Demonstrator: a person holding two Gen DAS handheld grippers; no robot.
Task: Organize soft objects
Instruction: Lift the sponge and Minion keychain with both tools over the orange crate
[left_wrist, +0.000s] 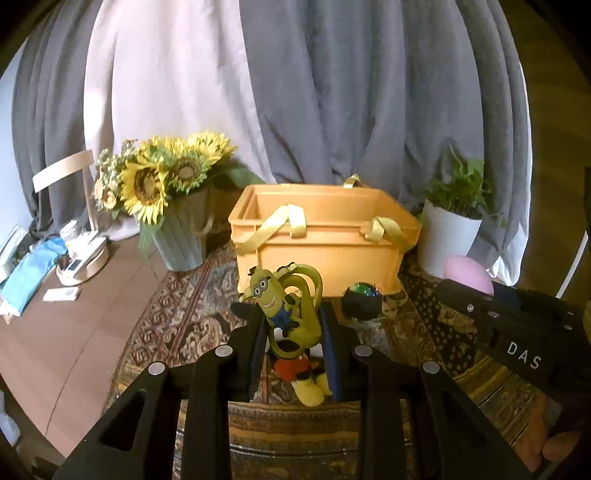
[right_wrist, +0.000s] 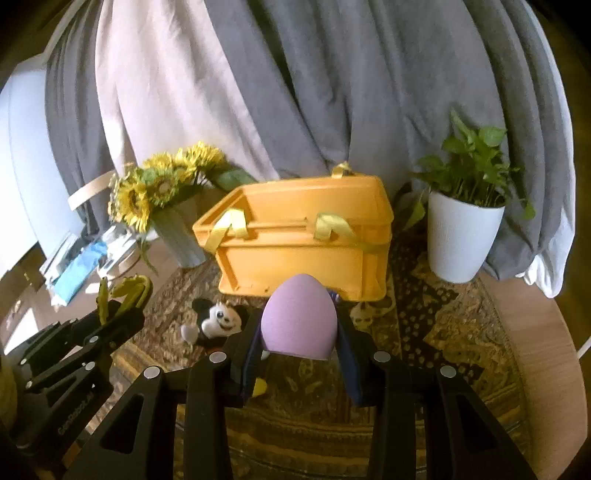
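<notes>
My left gripper (left_wrist: 291, 317) is shut on a yellow minion toy (left_wrist: 284, 302) with looped straps, held above the patterned rug. Below it lies a mouse plush (left_wrist: 299, 369) with red shorts and yellow shoes, whose white face (right_wrist: 219, 317) shows in the right wrist view. My right gripper (right_wrist: 299, 325) is shut on a soft purple egg (right_wrist: 299, 317). An open orange crate (left_wrist: 321, 236) with yellow ribbon handles stands just beyond both grippers. A small dark pot toy (left_wrist: 362, 299) sits at the crate's front right corner. The left gripper (right_wrist: 110, 306) appears at left in the right wrist view.
A grey vase of sunflowers (left_wrist: 166, 184) stands left of the crate and a white pot with a green plant (left_wrist: 450, 229) stands right of it. Grey and white curtains hang behind. Papers and small items (left_wrist: 48, 266) lie on the wooden table at far left.
</notes>
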